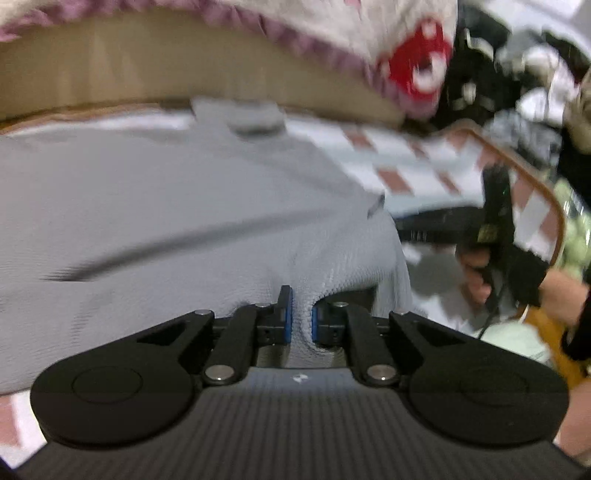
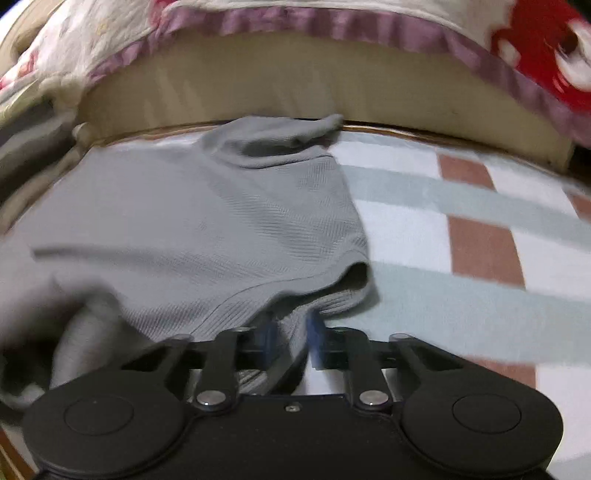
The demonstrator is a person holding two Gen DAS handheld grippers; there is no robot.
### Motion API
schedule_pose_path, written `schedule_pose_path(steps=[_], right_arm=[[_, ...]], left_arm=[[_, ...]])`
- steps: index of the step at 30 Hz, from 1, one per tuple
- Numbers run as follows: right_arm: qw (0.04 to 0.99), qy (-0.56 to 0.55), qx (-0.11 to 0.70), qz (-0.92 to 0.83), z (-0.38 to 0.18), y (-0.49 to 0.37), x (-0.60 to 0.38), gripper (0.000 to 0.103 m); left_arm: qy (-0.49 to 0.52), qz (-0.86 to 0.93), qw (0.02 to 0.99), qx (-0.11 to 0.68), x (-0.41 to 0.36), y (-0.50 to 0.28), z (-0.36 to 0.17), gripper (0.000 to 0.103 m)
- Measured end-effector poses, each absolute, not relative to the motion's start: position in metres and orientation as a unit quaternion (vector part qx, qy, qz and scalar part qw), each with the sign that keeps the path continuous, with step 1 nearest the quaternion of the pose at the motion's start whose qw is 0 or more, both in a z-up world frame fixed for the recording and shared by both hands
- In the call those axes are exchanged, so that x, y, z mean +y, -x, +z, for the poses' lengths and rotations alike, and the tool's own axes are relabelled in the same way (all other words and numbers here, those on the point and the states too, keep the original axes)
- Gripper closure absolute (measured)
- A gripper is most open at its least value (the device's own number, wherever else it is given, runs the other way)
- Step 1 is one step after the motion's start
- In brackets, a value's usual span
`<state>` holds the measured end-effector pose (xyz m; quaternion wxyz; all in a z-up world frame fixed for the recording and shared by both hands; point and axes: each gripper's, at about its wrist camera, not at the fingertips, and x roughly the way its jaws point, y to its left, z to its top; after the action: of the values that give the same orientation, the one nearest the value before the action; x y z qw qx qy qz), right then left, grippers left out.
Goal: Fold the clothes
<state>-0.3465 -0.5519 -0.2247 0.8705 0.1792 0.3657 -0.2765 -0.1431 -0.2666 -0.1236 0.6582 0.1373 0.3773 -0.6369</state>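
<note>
A grey ribbed knit garment (image 1: pixel 177 206) lies spread on a checked white, pale green and brown cloth (image 1: pixel 406 166). My left gripper (image 1: pixel 299 321) is shut on a bunched fold of its near edge, blue pads pressed to the fabric. In the right wrist view the same grey garment (image 2: pixel 221 221) shows its collar (image 2: pixel 273 140) at the far end and a sleeve opening near me. My right gripper (image 2: pixel 291 339) is shut on the grey hem beside that opening. The other hand-held gripper (image 1: pixel 495 221) shows at the right of the left wrist view, in a person's hand.
A beige cushion edge (image 2: pixel 258 88) runs behind the garment, with a cream quilt trimmed in purple (image 2: pixel 332 26) and a red patch (image 1: pixel 417 70) on top. The checked cloth (image 2: pixel 461 221) stretches to the right. Dark clutter (image 1: pixel 517 74) stands at the far right.
</note>
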Motion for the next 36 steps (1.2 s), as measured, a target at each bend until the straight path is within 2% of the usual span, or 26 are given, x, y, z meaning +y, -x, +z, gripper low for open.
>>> schedule_pose_path(steps=[1,2,6,7,9,11,12,14,15,20,25,27,30,31,33,34,35,36], right_arm=[[0.868,-0.170,0.369,-0.286,-0.220,0.347,-0.551,0.101],[0.863,-0.167,0.373,-0.296,-0.218,0.348,-0.553,0.103],[0.838,-0.201,0.389,-0.324,-0.220,0.359,-0.571,0.102],[0.840,-0.234,0.381,-0.308,-0.216,0.366,-0.574,0.093],[0.853,-0.271,0.361,-0.262,-0.203,0.378,-0.571,0.084],[0.880,-0.272,0.339,-0.189,-0.187,0.385,-0.556,0.062],[0.889,-0.282,0.332,-0.141,-0.180,0.386,-0.549,0.059],[0.890,-0.318,0.327,-0.025,-0.172,0.385,-0.535,0.044],[0.887,-0.322,0.331,0.022,-0.169,0.381,-0.526,0.040],[0.895,-0.185,0.390,0.110,-0.163,0.351,-0.474,0.036],[0.892,0.012,0.451,0.021,-0.182,0.315,-0.443,0.037],[0.897,0.034,0.440,-0.031,-0.187,0.305,-0.446,0.037],[0.906,-0.018,0.413,-0.091,-0.189,0.299,-0.470,0.039],[0.907,-0.040,0.404,-0.109,-0.189,0.297,-0.479,0.043],[0.907,-0.081,0.394,-0.124,-0.190,0.297,-0.495,0.061],[0.906,-0.101,0.391,-0.128,-0.190,0.296,-0.504,0.087],[0.904,-0.122,0.388,-0.132,-0.190,0.296,-0.512,0.097],[0.902,-0.142,0.384,-0.136,-0.190,0.296,-0.520,0.097]], left_arm=[[-0.130,-0.637,0.666,0.365,-0.256,0.141,-0.115,0.095],[-0.124,-0.638,0.672,0.355,-0.247,0.139,-0.107,0.095],[-0.095,-0.635,0.687,0.340,-0.221,0.133,-0.084,0.095],[-0.088,-0.632,0.689,0.344,-0.217,0.130,-0.081,0.095],[-0.070,-0.629,0.688,0.355,-0.210,0.124,-0.080,0.095],[-0.059,-0.628,0.688,0.360,-0.206,0.121,-0.080,0.095],[-0.056,-0.626,0.689,0.361,-0.206,0.119,-0.081,0.095],[-0.052,-0.627,0.688,0.361,-0.213,0.117,-0.080,0.095],[-0.050,-0.628,0.687,0.361,-0.218,0.115,-0.080,0.095],[-0.092,-0.651,0.681,0.323,-0.272,0.107,-0.065,0.095],[-0.110,-0.659,0.677,0.308,-0.337,0.089,-0.060,0.095],[-0.107,-0.658,0.675,0.315,-0.355,0.081,-0.067,0.095],[-0.102,-0.657,0.672,0.326,-0.381,0.069,-0.077,0.095],[-0.103,-0.656,0.672,0.327,-0.388,0.066,-0.082,0.095],[-0.106,-0.653,0.676,0.324,-0.396,0.060,-0.092,0.095],[-0.107,-0.650,0.680,0.322,-0.400,0.058,-0.096,0.093],[-0.108,-0.644,0.685,0.323,-0.403,0.054,-0.099,0.092],[-0.110,-0.635,0.692,0.326,-0.406,0.050,-0.102,0.091]])
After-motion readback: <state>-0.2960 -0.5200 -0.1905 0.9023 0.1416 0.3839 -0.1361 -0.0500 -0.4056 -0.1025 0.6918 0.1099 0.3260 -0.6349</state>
